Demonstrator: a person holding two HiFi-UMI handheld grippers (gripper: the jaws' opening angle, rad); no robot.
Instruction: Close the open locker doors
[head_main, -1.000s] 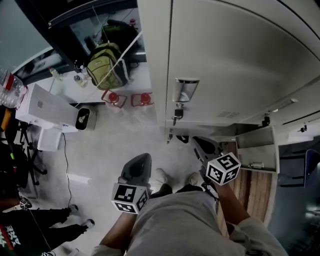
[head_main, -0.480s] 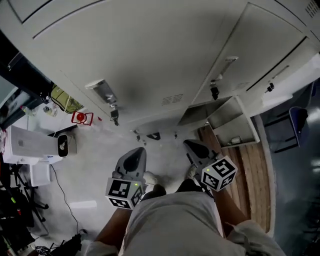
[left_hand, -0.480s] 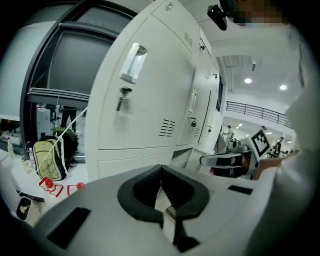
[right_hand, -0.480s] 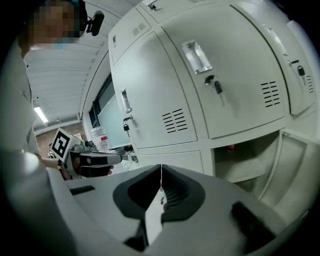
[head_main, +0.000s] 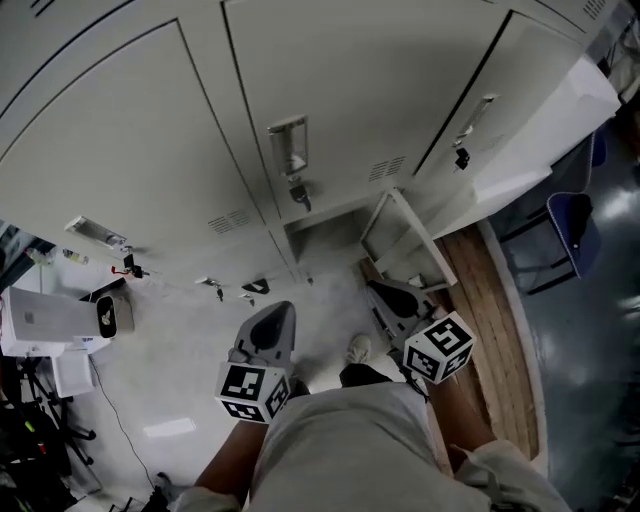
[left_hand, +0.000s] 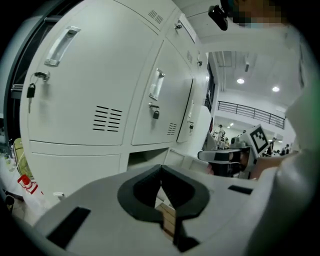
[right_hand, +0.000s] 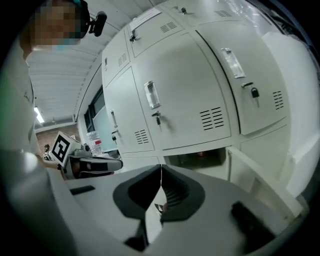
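A bank of white lockers (head_main: 300, 80) fills the head view. One low locker stands open: its dark compartment (head_main: 325, 235) lies just ahead of me and its door (head_main: 398, 238) swings out to the right. My left gripper (head_main: 270, 335) and right gripper (head_main: 393, 298) hang side by side below it, apart from the door, both shut on nothing. In the left gripper view my left gripper (left_hand: 161, 172) points at the open compartment (left_hand: 145, 159). In the right gripper view my right gripper (right_hand: 161, 172) faces the compartment (right_hand: 197, 159) and the door (right_hand: 255, 175).
The closed doors carry handles and hanging keys (head_main: 297, 192). A white box (head_main: 45, 320) sits on the floor at left. A wooden floor strip (head_main: 495, 320) and a blue chair (head_main: 570, 225) lie at right. The person's shoe (head_main: 357, 349) is between the grippers.
The head view has swung along the lockers, bringing the open low locker from the right to straight ahead. Both grippers stay shut in the same low position.
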